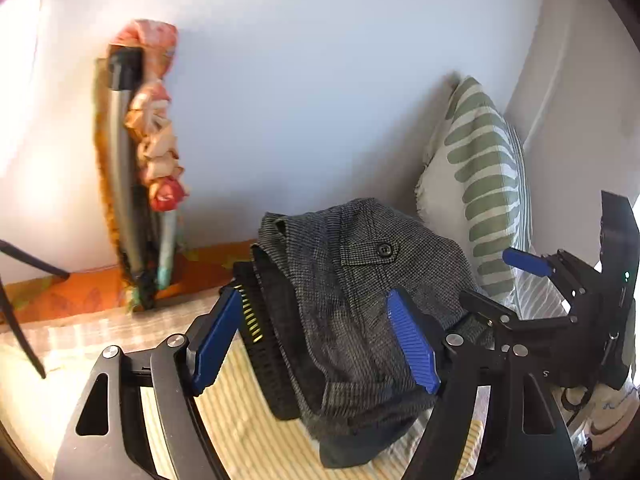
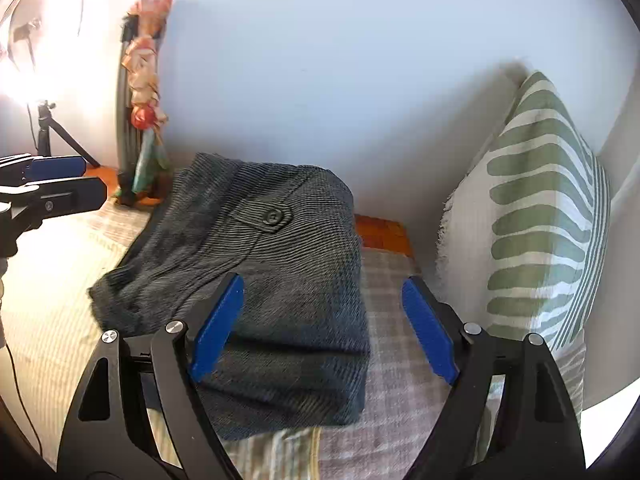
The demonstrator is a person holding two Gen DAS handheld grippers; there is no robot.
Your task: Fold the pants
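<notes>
Lying folded in the middle of the frame, the gray pants [image 2: 256,280] rest on a striped bed cover [image 2: 52,288]. Both the left gripper [image 1: 316,340] and the right gripper [image 2: 322,328] are spread wide, pinching nothing. A green-striped pillow [image 2: 536,216] leans at right against the pale wall [image 2: 320,60].

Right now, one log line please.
pants: folded on bed | left hand-held gripper: open | right hand-held gripper: open | pillow: right

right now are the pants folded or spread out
Folded: the grey houndstooth pants lie as a compact stacked bundle on the bed, buttoned pocket flap on top.
</notes>
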